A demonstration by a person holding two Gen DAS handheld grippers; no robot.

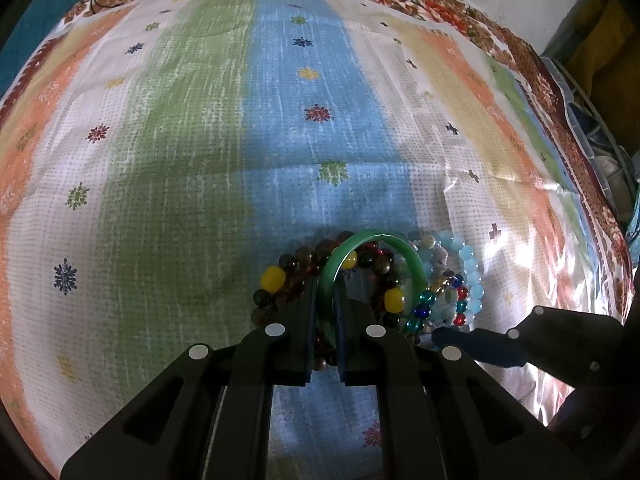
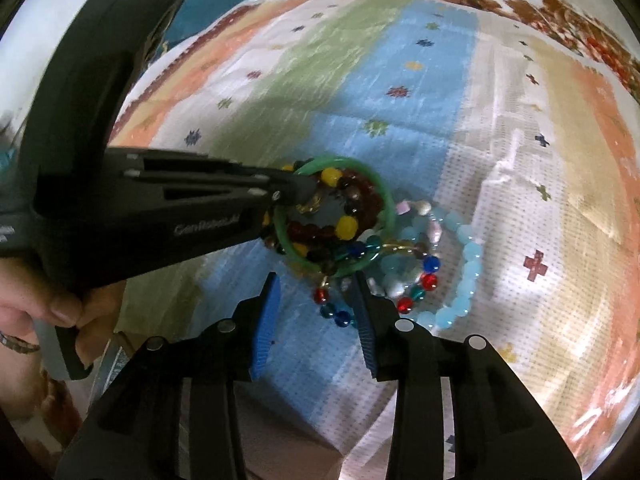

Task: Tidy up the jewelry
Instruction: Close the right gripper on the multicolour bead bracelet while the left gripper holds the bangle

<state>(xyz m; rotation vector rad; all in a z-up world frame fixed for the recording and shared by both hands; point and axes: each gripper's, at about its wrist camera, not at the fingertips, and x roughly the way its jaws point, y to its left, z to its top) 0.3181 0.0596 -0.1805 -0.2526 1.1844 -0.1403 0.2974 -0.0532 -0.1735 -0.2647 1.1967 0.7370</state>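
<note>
1. Clearly pinching – left gripper (image 1: 325,312) pressed onto the rim of the green bangle (image 1: 404,252), tilted up over the heap.
2. Spread and holding nothing – right gripper (image 2: 316,300), hovering at the heap's 6 o'clock edge, over a red-and-blue bead strand (image 2: 334,312).
3. Piled together under the bangle: dark bracelet with yellow beads (image 1: 273,280); at 3 o'clock, pale blue bead bracelet (image 1: 472,276).
4. Spread across the striped cloth (image 1: 200,140) – no sorted pieces visible.
5. Judged barely begun: one piece gripped, the rest tangled.
</note>
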